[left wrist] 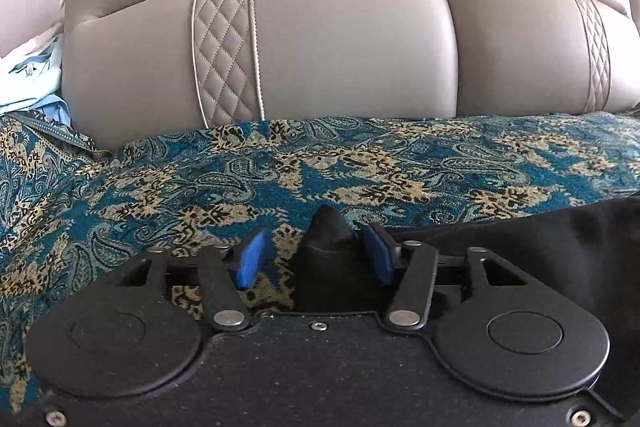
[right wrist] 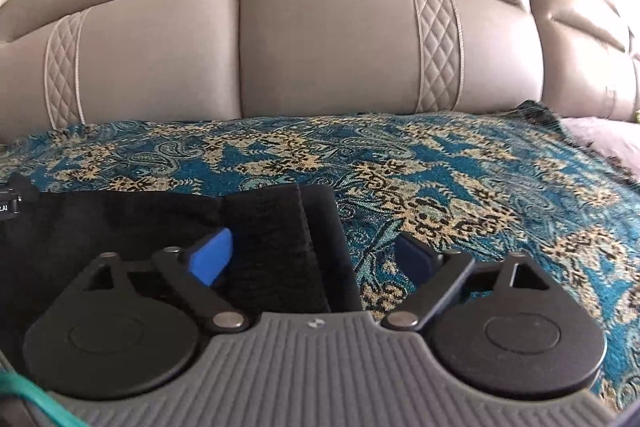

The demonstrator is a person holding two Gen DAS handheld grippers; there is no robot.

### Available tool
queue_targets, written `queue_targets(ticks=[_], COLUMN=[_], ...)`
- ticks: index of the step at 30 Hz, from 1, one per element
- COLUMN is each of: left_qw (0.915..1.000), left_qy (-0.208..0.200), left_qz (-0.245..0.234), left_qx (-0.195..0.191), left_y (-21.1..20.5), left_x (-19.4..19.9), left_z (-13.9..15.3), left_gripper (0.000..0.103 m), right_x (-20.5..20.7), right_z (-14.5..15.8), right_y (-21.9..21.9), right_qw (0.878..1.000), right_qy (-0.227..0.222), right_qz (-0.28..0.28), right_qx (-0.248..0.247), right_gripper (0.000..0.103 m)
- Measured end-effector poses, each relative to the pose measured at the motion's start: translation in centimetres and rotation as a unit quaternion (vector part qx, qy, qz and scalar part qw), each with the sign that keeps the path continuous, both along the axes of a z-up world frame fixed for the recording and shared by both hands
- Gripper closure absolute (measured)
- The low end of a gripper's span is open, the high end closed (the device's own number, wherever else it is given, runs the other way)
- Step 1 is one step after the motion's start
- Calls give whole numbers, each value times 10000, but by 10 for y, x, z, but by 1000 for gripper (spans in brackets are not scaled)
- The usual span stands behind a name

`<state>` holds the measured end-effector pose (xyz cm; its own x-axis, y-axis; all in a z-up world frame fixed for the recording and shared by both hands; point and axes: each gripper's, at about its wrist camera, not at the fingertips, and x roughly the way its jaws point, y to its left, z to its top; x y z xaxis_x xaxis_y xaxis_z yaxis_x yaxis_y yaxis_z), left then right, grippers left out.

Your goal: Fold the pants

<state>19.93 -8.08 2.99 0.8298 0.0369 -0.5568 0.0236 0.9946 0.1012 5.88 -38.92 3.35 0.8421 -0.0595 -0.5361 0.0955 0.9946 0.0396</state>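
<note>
Black pants [left wrist: 540,239] lie on a blue and gold patterned blanket [left wrist: 240,179]. In the left wrist view a peaked corner of the pants [left wrist: 328,243] stands between the blue pads of my left gripper [left wrist: 320,255], whose jaws are apart with gaps on both sides. In the right wrist view the pants [right wrist: 120,223] spread to the left, and their folded right edge [right wrist: 304,239] lies between the wide-open fingers of my right gripper [right wrist: 316,259]. The right pad [right wrist: 412,259] rests over the blanket [right wrist: 480,187].
A grey padded headboard [left wrist: 340,39] with quilted strips rises behind the blanket. Light blue cloth [left wrist: 32,79] is piled at the far left. The other gripper's black body [right wrist: 10,205] shows at the left edge of the right wrist view.
</note>
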Motion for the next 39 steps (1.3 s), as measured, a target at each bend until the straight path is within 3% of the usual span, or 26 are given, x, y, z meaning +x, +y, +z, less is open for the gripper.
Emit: queue_targets(ticks=[6,9,13,16,24,28,33,37,38,39], left_qw=[9991,9975,9901,9849,9795,9797,9828,9878,9882,9888], left_qy=[54,229,601,822,806,721,553,481,476,447], left_qz=[-212,-373,-560,-489,-534,-593,-684,-776,-781,-735], left_qx=[-367,-556,-1135,-1441,-1768,-1775,-1622,-1264,-1227,-1222], left_y=[24,35,50,56,49,42,32,22,21,21], left_x=[-16,-27,-33,-30,-16,-11,-12,-16,-17,-18], left_z=[23,27,20,11,4,1,-5,-8,-8,-7], left_gripper=[26,26,27,36,38,35,16,16,18,40], right_x=[2,3,4,5,4,2,1,1,1,0], right_z=[-7,-9,-10,-11,-12,-12,-14,-14,-14,-14], right_y=[-28,-34,-33,-35,-33,-32,-34,-33,-32,-32], right_qw=[9972,9955,9949,9940,9914,9886,9871,9872,9872,9871], right_qy=[98,129,126,110,5,-51,-111,-140,-145,-151], right_qz=[399,527,739,798,957,1072,1101,1098,1096,1097], right_qx=[627,779,681,741,891,1053,1154,1148,1152,1157], right_gripper=[1,0,0,0,22,31,32,32,32,33])
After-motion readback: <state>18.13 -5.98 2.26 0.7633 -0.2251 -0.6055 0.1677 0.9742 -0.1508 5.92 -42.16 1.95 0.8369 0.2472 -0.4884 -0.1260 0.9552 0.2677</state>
